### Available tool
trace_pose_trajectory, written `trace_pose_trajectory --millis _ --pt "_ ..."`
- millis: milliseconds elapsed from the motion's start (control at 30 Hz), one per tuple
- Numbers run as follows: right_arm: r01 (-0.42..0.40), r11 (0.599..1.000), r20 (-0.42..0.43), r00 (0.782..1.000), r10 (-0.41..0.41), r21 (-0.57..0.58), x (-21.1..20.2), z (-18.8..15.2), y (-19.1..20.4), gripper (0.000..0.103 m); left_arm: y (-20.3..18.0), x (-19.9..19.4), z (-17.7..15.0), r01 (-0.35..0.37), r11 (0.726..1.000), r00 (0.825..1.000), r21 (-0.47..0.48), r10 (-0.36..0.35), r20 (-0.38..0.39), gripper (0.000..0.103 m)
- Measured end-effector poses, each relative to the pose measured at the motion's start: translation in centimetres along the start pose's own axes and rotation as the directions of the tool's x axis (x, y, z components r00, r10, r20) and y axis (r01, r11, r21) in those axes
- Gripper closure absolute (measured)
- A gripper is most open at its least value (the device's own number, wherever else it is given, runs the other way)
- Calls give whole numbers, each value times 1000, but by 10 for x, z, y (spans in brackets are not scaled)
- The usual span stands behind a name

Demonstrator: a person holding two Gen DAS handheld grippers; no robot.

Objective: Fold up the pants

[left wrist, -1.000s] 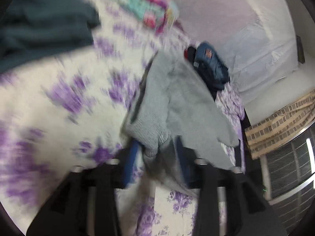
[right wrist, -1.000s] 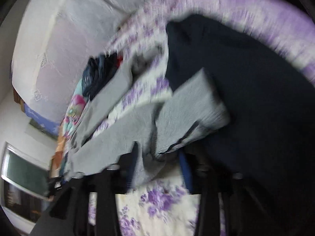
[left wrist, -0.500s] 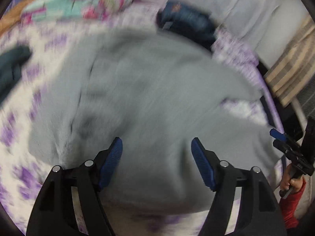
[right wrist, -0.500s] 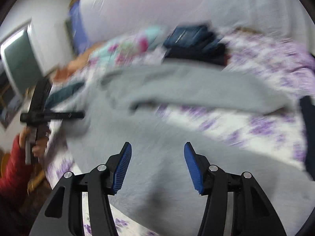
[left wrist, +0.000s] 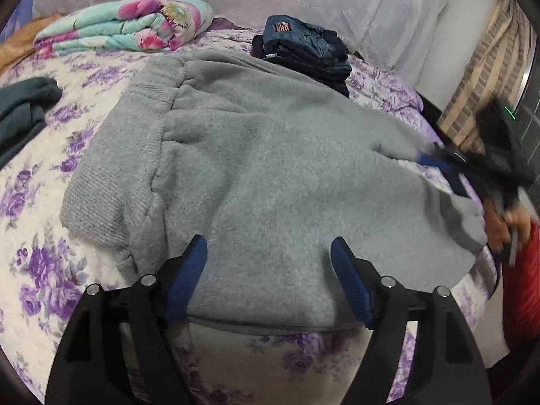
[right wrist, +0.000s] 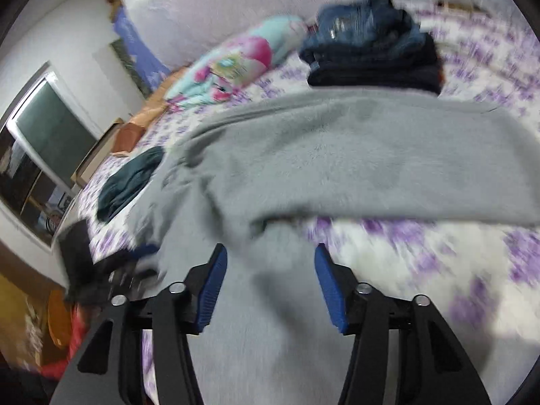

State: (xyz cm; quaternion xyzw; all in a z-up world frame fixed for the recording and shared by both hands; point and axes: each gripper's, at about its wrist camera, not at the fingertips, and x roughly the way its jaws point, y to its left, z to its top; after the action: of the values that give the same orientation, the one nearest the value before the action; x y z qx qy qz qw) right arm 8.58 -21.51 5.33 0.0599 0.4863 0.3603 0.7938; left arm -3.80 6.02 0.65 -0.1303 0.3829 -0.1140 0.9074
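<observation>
One grey pants (left wrist: 270,168), one floral quilt (left wrist: 128,23), one dark clothes stack (left wrist: 303,50).

Floral bedsheet (left wrist: 40,263), folded quilt (left wrist: 128,23), stacked jeans (left wrist: 303,47), perhaps a teal garment (left wrist: 23,104).

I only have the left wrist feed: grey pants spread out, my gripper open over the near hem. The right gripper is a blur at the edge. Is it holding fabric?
Observer: No. The right gripper is open, with nothing clamped, above the grey pants.
Operator: Do the legs lie together?
Observer: Not fully. Right wrist shows floral bedsheet between the far leg and the near fabric.
Operator: Anything beyond the teal garment?
Observer: Yes, a window on the wall past the bed's edge.
</observation>
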Motion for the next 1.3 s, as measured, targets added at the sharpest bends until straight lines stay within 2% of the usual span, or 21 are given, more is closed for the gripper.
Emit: trace_pose_trajectory --millis 100,133,200,233,267,300,367,433,533,667,700,833,933,967,1033,1067,1100,1133,1200,1267,1300 --pt "-49 998 -160 986 54 38 53 12 1 56 7 -2 1 36 999 999 -29 -36 3 30" --pt "-46 999 -179 983 50 27 63 10 7 55 8 -2 0 39 999 999 -32 -39 3 30" --pt "-21 999 -159 987 14 -42 67 5 23 43 8 -2 0 33 999 999 -24 -33 2 29" --pt "-17 997 -146 989 5 -78 69 9 30 43 7 -1 0 29 999 1000 -16 -29 -1 28" --pt "2 994 -118 993 -15 -113 69 12 38 59 6 0 0 28 1000 1000 -10 -28 -4 27" --pt "10 993 -113 993 -24 -118 72 17 36 85 5 0 0 26 1000 1000 -5 -26 -7 26" --pt "72 990 -58 995 -80 -117 74 31 28 95 5 1 1 23 1000 1000 -3 -23 -9 26" --pt "112 991 -3 994 -112 -73 70 47 6 95 5 1 1 21 1000 1000 -1 -21 -11 26" --pt "90 996 13 996 -90 -4 73 55 -14 97 4 2 2 9 1000 1000 6 -9 -17 26" --pt "36 999 5 999 -36 -6 65 49 -14 89 5 2 2 8 1000 1000 10 -8 -19 26" --pt "32 999 14 999 -32 -5 56 46 -13 83 5 2 2 10 1000 1000 9 -10 -19 26" --pt "75 993 78 995 -69 -87 24 23 9 81 5 2 2 17 1000 1000 5 -16 -17 26" --pt "68 985 -15 997 -72 -159 40 2 23 76 5 3 3 8 1000 1000 5 -8 -24 26" --pt "96 980 -74 991 -110 -174 58 -7 20 74 4 4 4 3 1000 1000 7 -3 -28 26" --pt "86 980 -41 995 -95 -180 66 -9 12 78 4 4 5 -5 1000 999 11 5 -40 27" --pt "89 987 -45 994 -95 -134 62 -4 5 89 5 3 6 -3 1000 999 -4 3 -43 28" --pt "103 991 -14 994 -104 -87 52 -1 2 84 8 1 7 1 1000 999 -25 -3 -44 31" --pt "98 992 55 994 -94 -74 36 -1 3 81 14 -5 12 27 997 999 -79 -30 -43 31" --pt "86 989 102 992 -75 -117 21 -6 11 41 24 -17 25 74 985 997 -157 -79 -23 29" --pt "86 984 90 993 -72 -156 19 -13 16 33 31 -29 49 55 983 998 -173 -51 24 21" --pt "82 982 61 995 -73 -168 27 -16 15 32 32 -32 62 -4 986 999 -165 12 45 9"
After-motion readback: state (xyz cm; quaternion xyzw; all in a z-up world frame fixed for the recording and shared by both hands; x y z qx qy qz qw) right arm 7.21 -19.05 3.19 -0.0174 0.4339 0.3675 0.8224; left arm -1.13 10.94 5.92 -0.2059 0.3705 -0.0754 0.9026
